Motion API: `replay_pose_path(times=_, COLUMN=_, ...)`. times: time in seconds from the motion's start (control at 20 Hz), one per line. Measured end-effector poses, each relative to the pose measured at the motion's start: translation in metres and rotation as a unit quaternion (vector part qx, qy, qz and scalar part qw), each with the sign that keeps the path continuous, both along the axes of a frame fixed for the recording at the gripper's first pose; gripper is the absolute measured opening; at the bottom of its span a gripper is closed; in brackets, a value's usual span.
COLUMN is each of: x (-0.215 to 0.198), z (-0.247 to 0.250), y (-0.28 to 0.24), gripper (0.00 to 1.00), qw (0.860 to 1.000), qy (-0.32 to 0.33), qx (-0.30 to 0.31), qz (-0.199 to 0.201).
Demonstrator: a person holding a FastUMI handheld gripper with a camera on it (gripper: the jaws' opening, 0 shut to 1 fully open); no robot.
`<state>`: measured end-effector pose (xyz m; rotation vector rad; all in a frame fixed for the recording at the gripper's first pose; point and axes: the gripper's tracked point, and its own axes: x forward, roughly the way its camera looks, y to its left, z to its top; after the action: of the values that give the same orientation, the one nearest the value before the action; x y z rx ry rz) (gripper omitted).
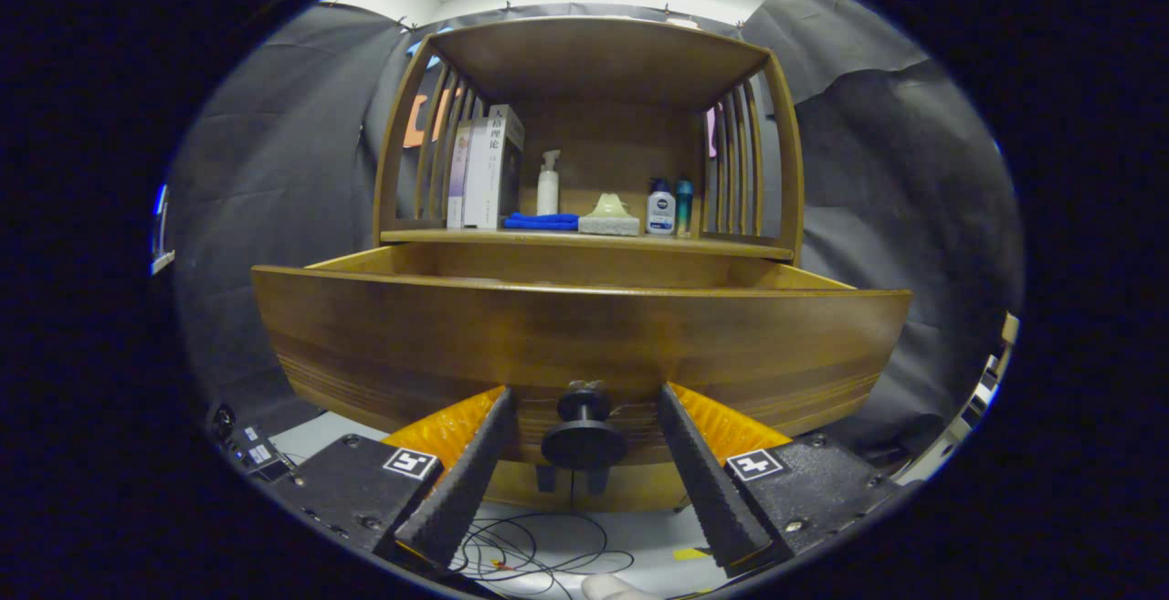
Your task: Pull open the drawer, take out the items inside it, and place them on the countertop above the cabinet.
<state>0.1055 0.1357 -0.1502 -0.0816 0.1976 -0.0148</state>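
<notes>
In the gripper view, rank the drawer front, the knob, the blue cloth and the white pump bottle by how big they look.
1. Drawer front, also nearest the camera
2. Knob, between the open gripper's fingers, enlarged by nearness
3. Blue cloth and pump bottle: look alike, too close to rank

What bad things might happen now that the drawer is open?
1. The claw is open with the drawer knob between its fingers, not gripped. Lifting straight up might bump the drawer front.
2. The inside of the drawer is hidden behind that front, so reaching in would be half blind.
3. The countertop already holds books, a blue cloth and bottles; new items could knock them over.
</notes>
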Motion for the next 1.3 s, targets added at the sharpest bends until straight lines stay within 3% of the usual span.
replay_pose_path(times=0.4, x=0.019, z=0.004, y=-0.001, gripper=1.00, qw=1.000, qy=0.007, qx=-0.001, qz=0.001)
replay_pose_path(times=1.3, x=0.116, z=0.013, y=0.004, gripper=1.00, qw=1.000, qy=0.010, qx=0.006, qz=-0.010)
